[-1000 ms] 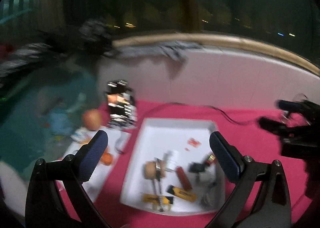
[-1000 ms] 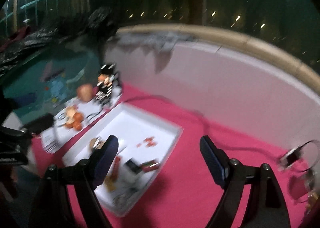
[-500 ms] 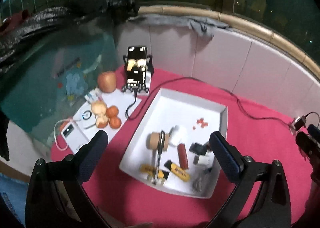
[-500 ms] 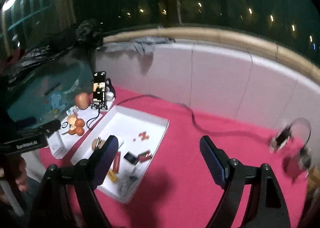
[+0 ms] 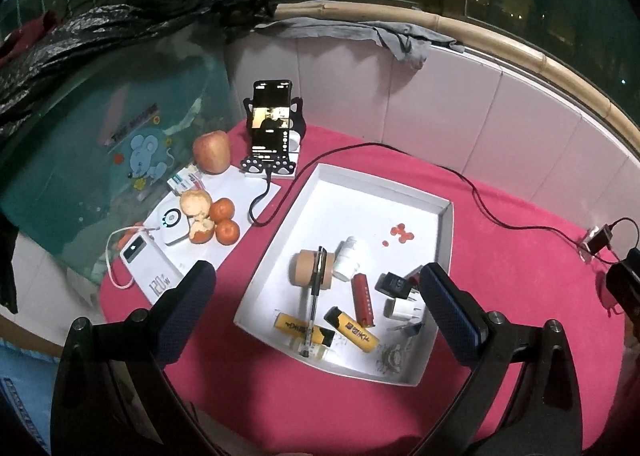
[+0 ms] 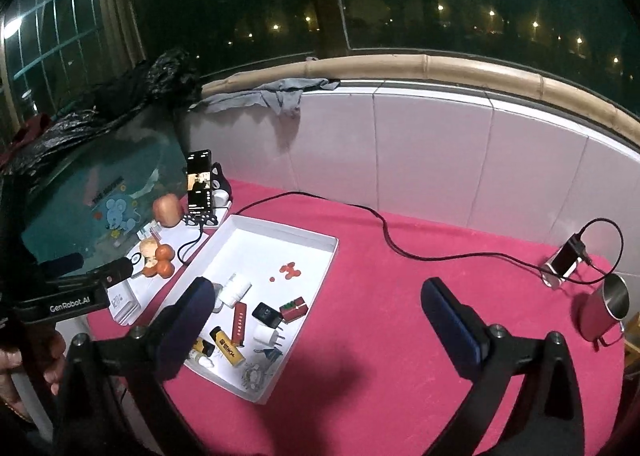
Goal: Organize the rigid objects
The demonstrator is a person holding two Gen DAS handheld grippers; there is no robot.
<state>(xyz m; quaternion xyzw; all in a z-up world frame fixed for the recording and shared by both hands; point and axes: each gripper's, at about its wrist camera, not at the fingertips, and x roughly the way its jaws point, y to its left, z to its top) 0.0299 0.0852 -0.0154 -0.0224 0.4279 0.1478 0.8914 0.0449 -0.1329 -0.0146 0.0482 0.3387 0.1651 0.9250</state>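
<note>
White tray (image 5: 447,216) on red-clothed table (image 6: 400,316): pen (image 5: 314,296), lighters, tape roll held; left hand-held gripper (image 5: 316,296) spread, empty; right hand-held gripper (image 6: 316,310) just opened wide, empty

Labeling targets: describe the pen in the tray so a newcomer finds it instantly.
Start at the white tray on the pink cloth. The pen lies in its near half, its top resting across the brown tape roll, its tip between the two yellow lighters. It is the only long, thin black item there.
</note>
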